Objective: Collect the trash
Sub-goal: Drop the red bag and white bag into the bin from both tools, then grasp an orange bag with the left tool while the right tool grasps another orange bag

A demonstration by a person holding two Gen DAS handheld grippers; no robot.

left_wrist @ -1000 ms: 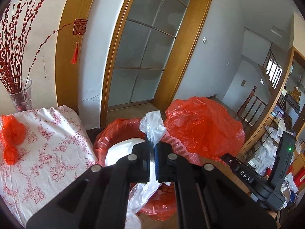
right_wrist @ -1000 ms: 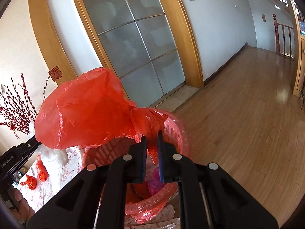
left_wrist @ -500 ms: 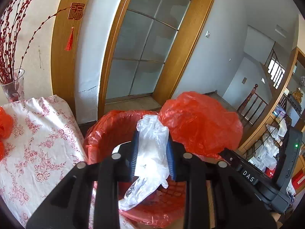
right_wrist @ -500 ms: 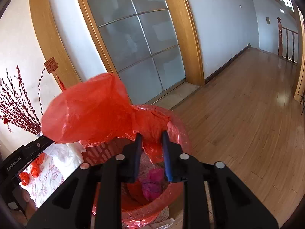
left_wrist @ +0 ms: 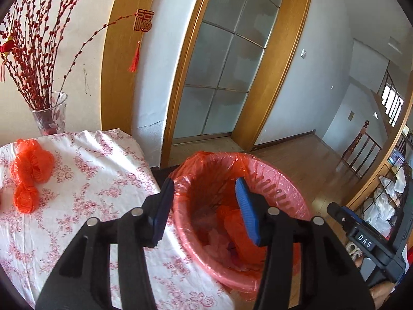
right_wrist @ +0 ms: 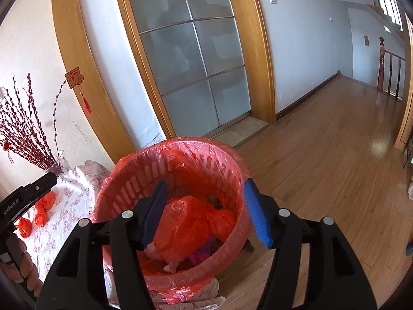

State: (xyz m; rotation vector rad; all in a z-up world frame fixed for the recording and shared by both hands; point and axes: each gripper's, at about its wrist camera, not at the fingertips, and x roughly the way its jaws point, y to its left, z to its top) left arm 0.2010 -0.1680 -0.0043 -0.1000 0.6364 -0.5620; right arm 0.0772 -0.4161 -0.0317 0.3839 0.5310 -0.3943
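Note:
A pink slotted bin with a red liner stands on the floor beside the table. Inside lie a crumpled red plastic bag and pale clear plastic. My left gripper is open and empty, over the bin's near rim. My right gripper is open and empty, above the bin's mouth. Several small red bag bundles lie on the table.
A table with a white floral cloth is left of the bin. A glass vase of red branches stands at its back by the wall. Wooden floor spreads to the right. A glass door is behind.
Both grippers opened and let go: the clear plastic and the big red bag dropped into the bin. Both grippers drew back a little.

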